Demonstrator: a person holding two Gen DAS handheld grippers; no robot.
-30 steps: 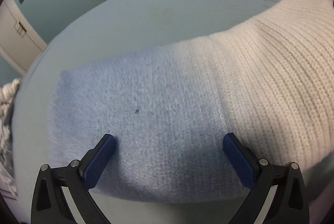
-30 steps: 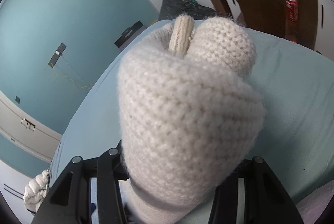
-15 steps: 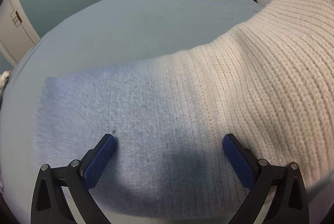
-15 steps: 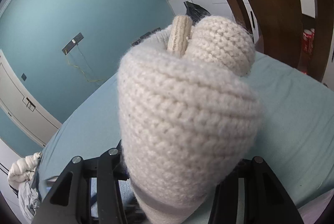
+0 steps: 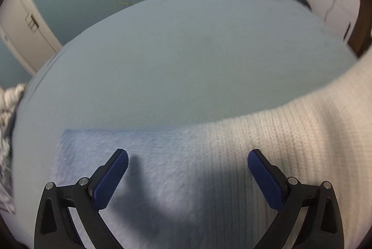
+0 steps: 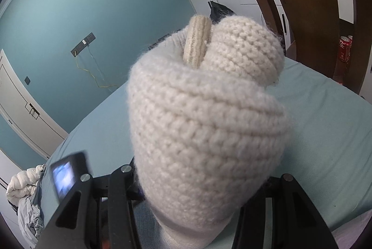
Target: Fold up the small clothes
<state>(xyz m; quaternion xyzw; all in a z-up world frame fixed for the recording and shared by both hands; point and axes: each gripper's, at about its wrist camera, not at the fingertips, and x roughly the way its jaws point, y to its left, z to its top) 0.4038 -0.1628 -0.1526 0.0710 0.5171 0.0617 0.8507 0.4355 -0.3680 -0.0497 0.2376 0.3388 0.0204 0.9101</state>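
Pale-blue bed (image 5: 186,58), knit garment (image 5: 267,156) beneath wide-spread left tool (image 5: 187,164)

Open gripper over a soft knit cloth on a bed

The left gripper (image 5: 187,175) has its two blue pads (image 5: 111,179) spread wide, with nothing between them. Under it lies a knit cloth (image 5: 209,156), blue on the left and cream on the right. It rests on a pale blue bed (image 5: 186,58).

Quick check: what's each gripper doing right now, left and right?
Left gripper: open, hovering over the blue end of the knit scarf, holding nothing.
Right gripper: shut on a bunched cream part of the knit scarf.
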